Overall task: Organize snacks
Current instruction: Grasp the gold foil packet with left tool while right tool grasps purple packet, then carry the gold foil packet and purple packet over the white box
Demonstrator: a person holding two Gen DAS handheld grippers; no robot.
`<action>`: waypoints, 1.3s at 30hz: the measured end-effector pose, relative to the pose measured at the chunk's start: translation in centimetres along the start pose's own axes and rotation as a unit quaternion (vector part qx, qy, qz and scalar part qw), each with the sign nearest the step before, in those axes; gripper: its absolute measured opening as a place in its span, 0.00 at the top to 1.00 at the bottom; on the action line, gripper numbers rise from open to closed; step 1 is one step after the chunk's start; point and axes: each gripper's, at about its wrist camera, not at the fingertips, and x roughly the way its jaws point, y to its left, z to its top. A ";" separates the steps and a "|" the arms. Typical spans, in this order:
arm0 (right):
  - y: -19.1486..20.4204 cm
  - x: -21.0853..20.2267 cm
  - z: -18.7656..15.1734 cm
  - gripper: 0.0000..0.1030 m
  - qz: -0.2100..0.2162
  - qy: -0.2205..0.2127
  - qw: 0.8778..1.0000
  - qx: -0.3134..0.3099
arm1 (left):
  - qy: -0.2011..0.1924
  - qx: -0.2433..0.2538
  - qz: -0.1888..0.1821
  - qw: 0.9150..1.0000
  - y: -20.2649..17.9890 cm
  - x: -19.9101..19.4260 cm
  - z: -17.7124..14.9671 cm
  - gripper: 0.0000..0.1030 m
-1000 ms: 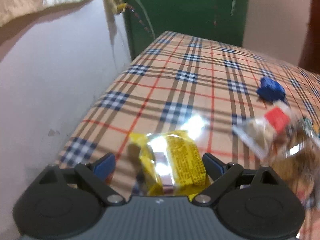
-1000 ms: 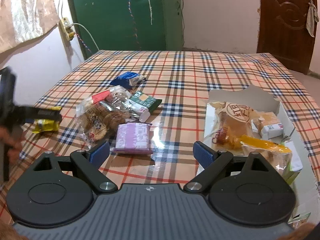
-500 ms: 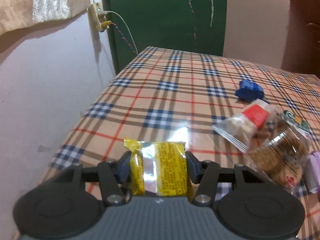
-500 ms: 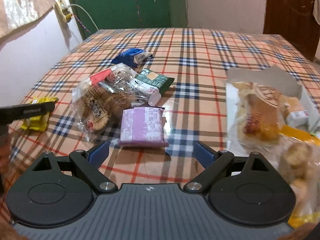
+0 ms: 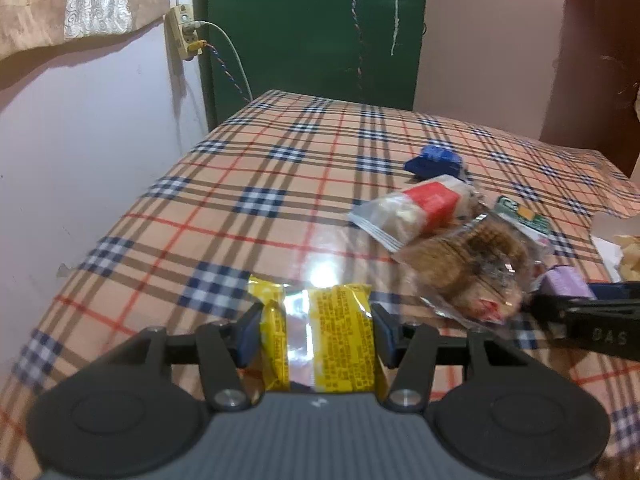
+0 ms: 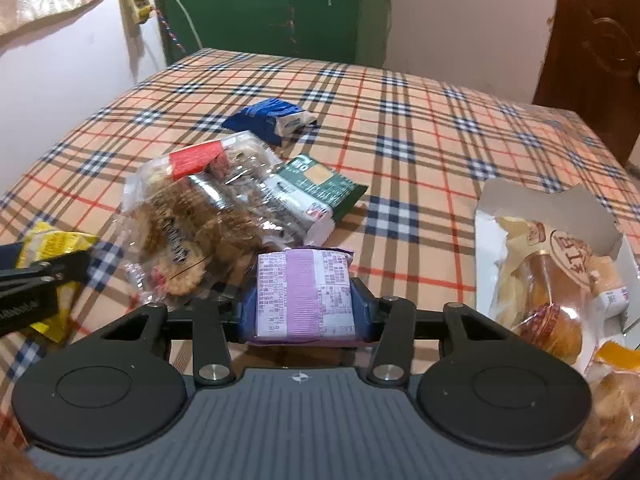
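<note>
Left wrist view: the left gripper [image 5: 312, 330] has its fingers clamped on the yellow packet [image 5: 320, 340] at lower centre, ready to lift.

Right wrist view: the right gripper [image 6: 304, 306] is closing its fingers around the purple packet [image 6: 305, 292]; next, I judge, carry it to the white box [image 6: 548, 204] at right.

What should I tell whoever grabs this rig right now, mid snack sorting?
Left gripper: shut on the yellow packet.
Right gripper: jaws closing, pads against the purple packet.
White box, at right, already holds several snacks.
Left on the table: the cookie bag, red-label bag, green packet, blue packet.
</note>
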 end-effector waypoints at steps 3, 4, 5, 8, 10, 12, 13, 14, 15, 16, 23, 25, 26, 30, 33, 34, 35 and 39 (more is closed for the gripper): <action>-0.2 -0.7 -0.5 0.43 0.003 0.003 1.000 0.004 | -0.001 -0.004 0.005 1.000 -0.5 -0.8 -0.4 0.47; -0.2 -1.2 -0.7 0.43 0.004 0.003 1.000 0.006 | 0.000 -0.007 0.005 1.000 -0.6 -1.1 -0.5 0.47; -0.2 -1.7 -1.0 0.43 0.005 0.002 1.000 0.007 | 0.001 -0.010 0.005 1.000 -0.8 -1.4 -0.6 0.47; -0.4 -3.3 -1.4 0.43 0.007 -0.004 1.000 0.009 | 0.000 -0.011 0.007 1.000 -1.2 -2.5 -0.9 0.47; -0.5 -4.5 -1.7 0.43 0.010 -0.008 1.000 0.009 | -0.002 -0.017 0.009 1.000 -1.3 -3.3 -0.9 0.47; -0.5 -5.6 -1.9 0.43 0.013 -0.012 1.000 0.010 | -0.004 -0.025 0.009 1.000 -1.4 -4.1 -0.9 0.47; -0.5 -6.2 -2.0 0.43 0.015 -0.015 1.000 0.011 | -0.006 -0.024 0.009 1.000 -1.5 -4.5 -0.9 0.47; -0.6 -6.8 -2.1 0.43 0.017 -0.017 1.000 0.012 | -0.008 -0.022 0.009 1.000 -1.7 -5.0 -0.9 0.47; -0.6 -7.5 -2.2 0.43 0.018 -0.021 1.000 0.012 | -0.011 -0.020 0.010 1.000 -1.9 -5.4 -0.9 0.47; -0.6 -8.1 -2.3 0.43 0.018 -0.025 0.999 0.013 | -0.013 -0.018 0.010 1.000 -2.1 -5.9 -0.9 0.47; -1.0 -11.4 -2.7 0.43 0.021 -0.045 0.999 0.016 | -0.023 -0.019 0.017 0.999 -2.6 -8.6 -0.7 0.47; -1.1 -12.2 -2.9 0.43 0.021 -0.050 0.998 0.017 | -0.027 -0.020 0.018 0.999 -2.7 -9.3 -0.7 0.47; -1.0 -12.6 -2.9 0.43 0.020 -0.052 0.998 0.017 | -0.030 -0.019 0.018 0.999 -2.7 -9.7 -0.7 0.47; -1.0 -14.0 -3.2 0.43 0.020 -0.061 0.998 0.019 | -0.038 -0.015 0.019 0.999 -3.0 -11.0 -0.7 0.47; -1.0 -15.0 -3.4 0.43 0.021 -0.069 0.997 0.017 | -0.043 -0.015 0.018 0.999 -3.1 -11.7 -0.7 0.47; -1.0 -15.3 -3.5 0.43 0.022 -0.071 0.997 0.017 | -0.045 -0.015 0.017 0.999 -3.1 -12.0 -0.8 0.47; -1.1 -15.6 -3.6 0.43 0.022 -0.072 0.997 0.018 | -0.046 -0.014 0.016 0.999 -3.2 -12.2 -0.8 0.47; -1.3 -16.7 -3.9 0.43 0.021 -0.079 0.996 0.020 | -0.049 -0.014 0.008 0.999 -3.5 -13.0 -0.8 0.47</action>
